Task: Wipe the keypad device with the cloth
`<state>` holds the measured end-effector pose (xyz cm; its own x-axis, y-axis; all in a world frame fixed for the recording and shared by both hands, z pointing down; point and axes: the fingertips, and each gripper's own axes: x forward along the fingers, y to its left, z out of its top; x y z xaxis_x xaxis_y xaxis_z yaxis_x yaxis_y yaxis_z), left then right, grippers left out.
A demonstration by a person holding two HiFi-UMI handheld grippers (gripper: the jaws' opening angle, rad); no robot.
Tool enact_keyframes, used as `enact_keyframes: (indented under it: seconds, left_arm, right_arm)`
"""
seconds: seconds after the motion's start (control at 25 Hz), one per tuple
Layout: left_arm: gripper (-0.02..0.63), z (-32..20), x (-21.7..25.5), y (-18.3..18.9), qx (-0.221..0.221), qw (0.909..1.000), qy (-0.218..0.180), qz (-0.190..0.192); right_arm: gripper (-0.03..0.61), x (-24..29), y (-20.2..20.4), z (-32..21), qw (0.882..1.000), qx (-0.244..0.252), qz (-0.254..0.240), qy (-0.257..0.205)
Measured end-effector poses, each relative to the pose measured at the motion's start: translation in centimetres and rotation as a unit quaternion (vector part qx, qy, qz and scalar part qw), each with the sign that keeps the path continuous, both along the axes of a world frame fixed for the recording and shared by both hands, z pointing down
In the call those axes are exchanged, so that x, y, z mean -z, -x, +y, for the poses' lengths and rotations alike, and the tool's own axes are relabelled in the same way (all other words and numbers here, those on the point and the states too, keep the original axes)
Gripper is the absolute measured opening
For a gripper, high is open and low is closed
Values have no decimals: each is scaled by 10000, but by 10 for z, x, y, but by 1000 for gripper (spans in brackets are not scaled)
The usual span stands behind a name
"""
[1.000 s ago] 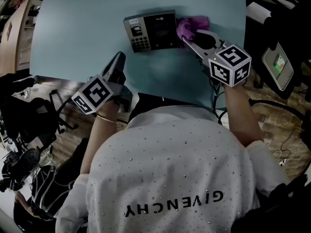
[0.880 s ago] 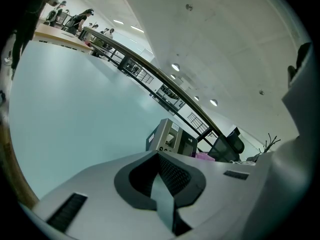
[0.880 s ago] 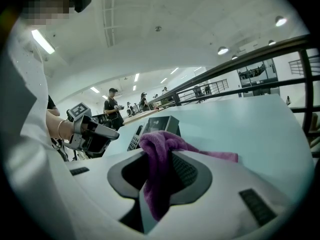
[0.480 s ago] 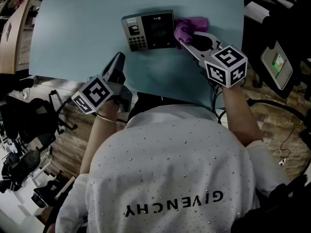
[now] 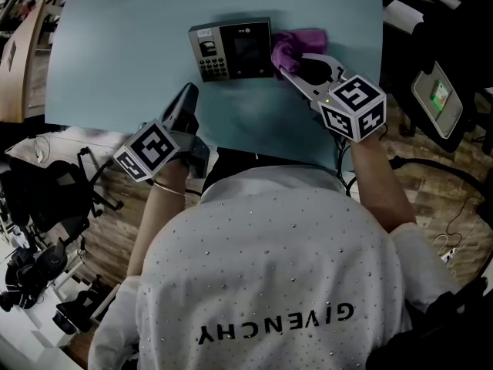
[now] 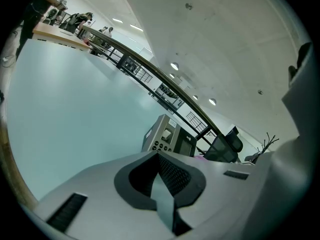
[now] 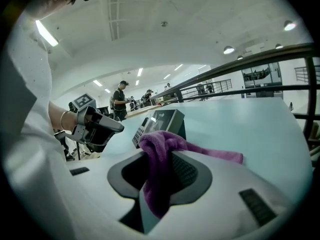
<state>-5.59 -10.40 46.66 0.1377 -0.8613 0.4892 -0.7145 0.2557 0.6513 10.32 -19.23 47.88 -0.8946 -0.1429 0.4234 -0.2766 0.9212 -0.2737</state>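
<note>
Head view: keypad device (image 5: 233,49) on counter (image 5: 115,52), cloth (image 5: 293,41) at its right edge in right gripper (image 5: 284,63); left gripper (image 5: 189,91) parked aside. Left gripper view: closed on nothing. Right gripper view: clamped on bunched cloth, ready for wiping.

I worked in a large open lab hall: ceiling lights (image 7: 228,49), railings (image 7: 280,51), cables (image 5: 443,169) on the wooden floor (image 5: 115,222), people (image 7: 120,100) working farther off.

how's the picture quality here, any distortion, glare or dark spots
Head view: dim and washed out, though the keypad device reads clearly. Left gripper view: strong fisheye bowing the railing, black rim round the frame. Right gripper view: same bowing, bright ceiling lamps, the cloth sharp.
</note>
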Motion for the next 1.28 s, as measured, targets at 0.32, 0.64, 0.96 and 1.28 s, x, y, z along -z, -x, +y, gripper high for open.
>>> enact_keyframes:
  seconds: [0.32,0.64,0.96,1.28]
  left_arm:
    - [-8,-5,-2,1,-70,10000,-7,28]
    - [-8,-12,-3,5,-133,9999,-21,58]
    - [-8,-24,-5,5,-437,9990,-27,109]
    - [-8,-36,-8,12,-738,9970,-49,215]
  right_arm:
    - [102,-4,-1,7,9998,156,90,-125]
    - [101,-3,-2,15,9987,234,222,-384]
    - [103,-7,-2,21,9972,220,433,-568]
    - [103,-13,-2,30,9957,13,706,-596]
